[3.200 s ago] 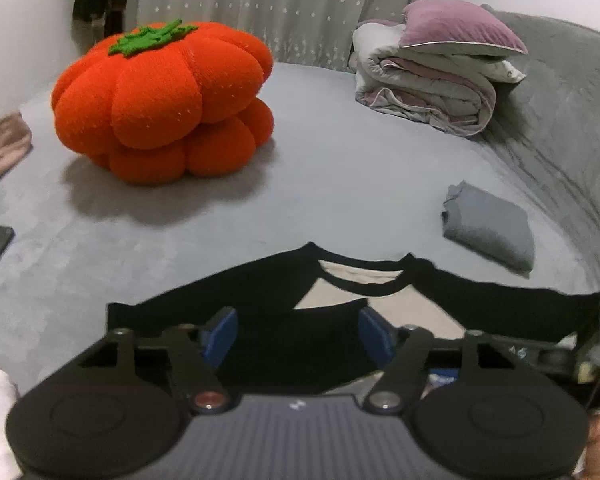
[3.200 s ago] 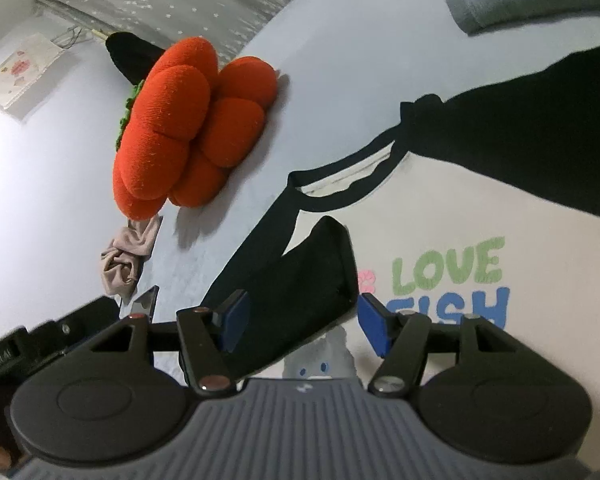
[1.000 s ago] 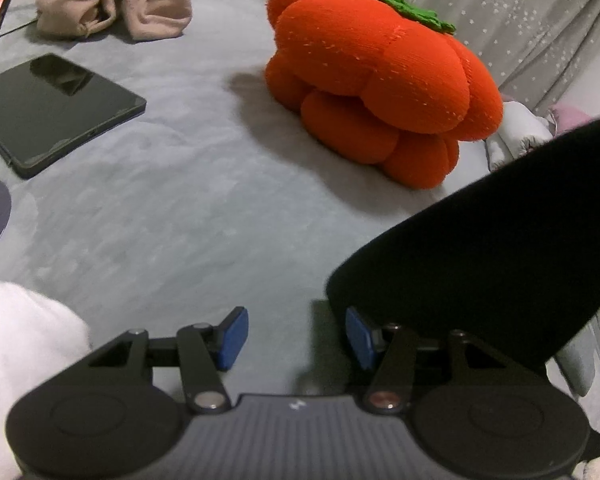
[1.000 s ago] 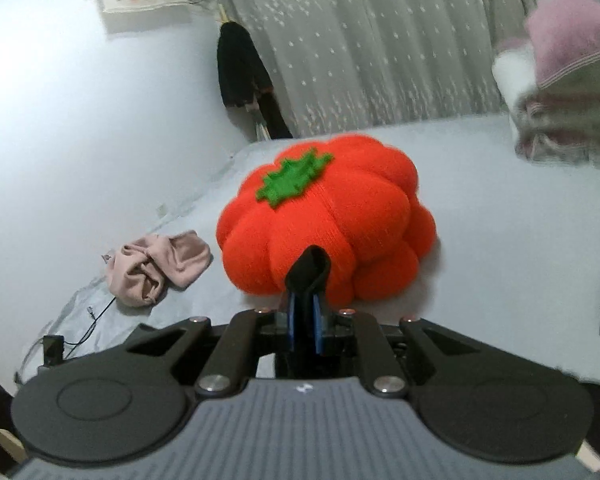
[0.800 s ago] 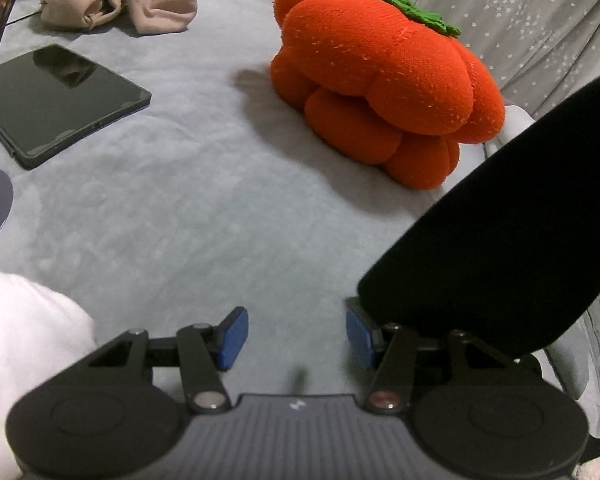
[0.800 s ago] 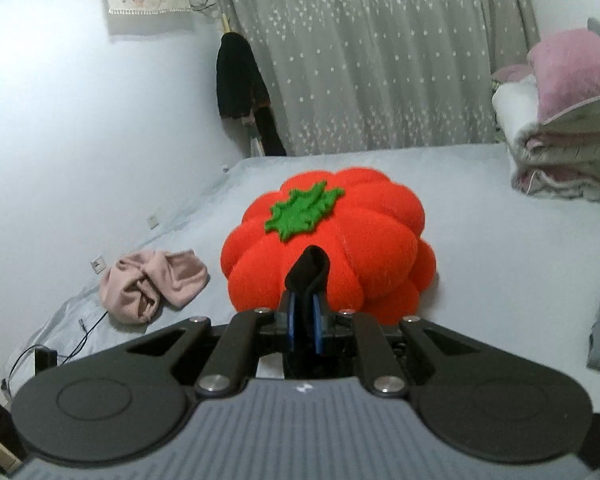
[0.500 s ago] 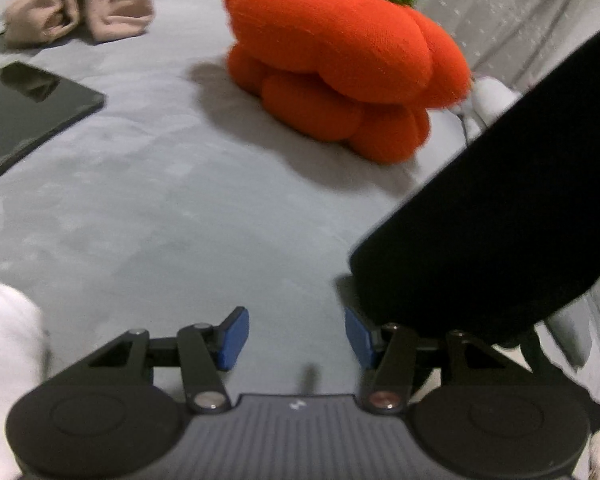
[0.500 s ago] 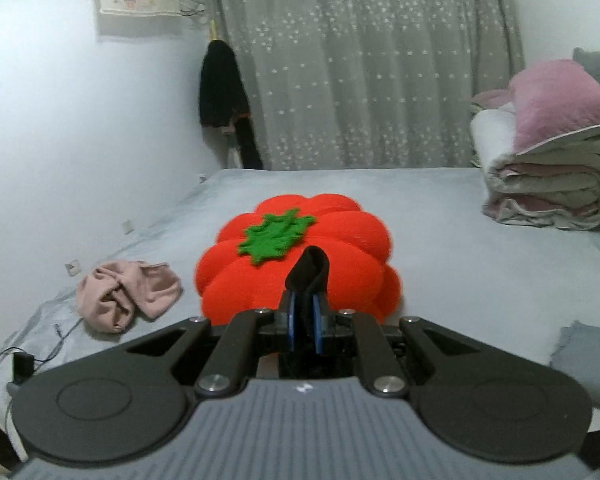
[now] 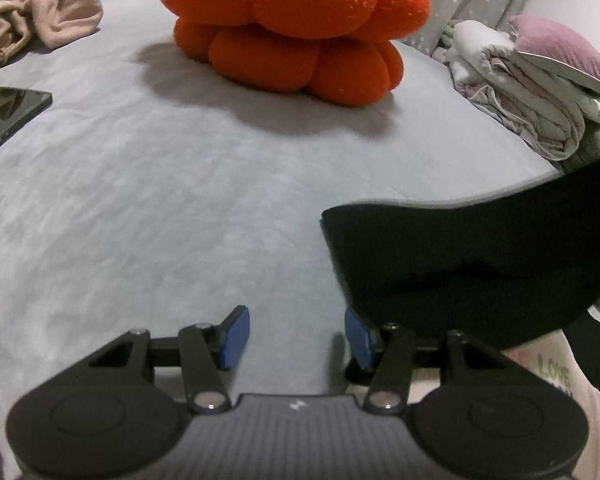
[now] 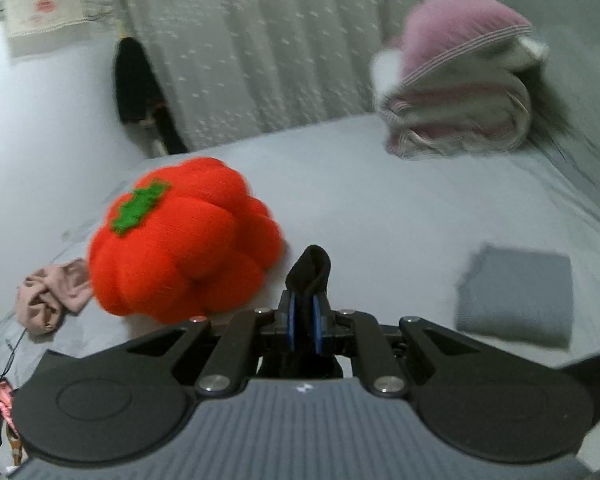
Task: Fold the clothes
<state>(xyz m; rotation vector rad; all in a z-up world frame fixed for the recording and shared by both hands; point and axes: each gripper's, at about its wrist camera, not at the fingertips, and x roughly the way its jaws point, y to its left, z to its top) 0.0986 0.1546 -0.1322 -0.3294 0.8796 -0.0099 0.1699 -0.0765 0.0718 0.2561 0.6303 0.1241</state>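
The right gripper [image 10: 304, 322] has its blue pads pressed together on a fold of black sleeve fabric [image 10: 310, 270], which pokes up above them at 12 o'clock of the tool. The left gripper [image 9: 296, 338] stands spread and empty over the grey bedspread [image 9: 160, 208], nothing between its pads. The black sleeve [image 9: 460, 264] of the cream T-shirt [image 9: 556, 376] hangs just beside its right-hand pad at about 2 o'clock, while the shirt's printed body lies at the lower right edge. The pinch looks thin: only a small tuck is held, so a quick swing could, I judge, pull the cloth free and let the sleeve drop crooked. With the left tool gripping nothing, the shirt may also drag and bunch across the bed instead of folding on a clean line. Further out, one folded grey garment [image 10: 516, 292] lies at 2 o'clock in the right view. One orange pumpkin cushion [image 9: 292, 28] sits at 12 o'clock and one dark tablet [image 9: 4, 112] at 10. One crumpled beige cloth [image 9: 36, 20] lies beyond, and one stack of folded bedding with a pink pillow [image 9: 540, 80] sits at 2 o'clock. Two grippers, one shirt.
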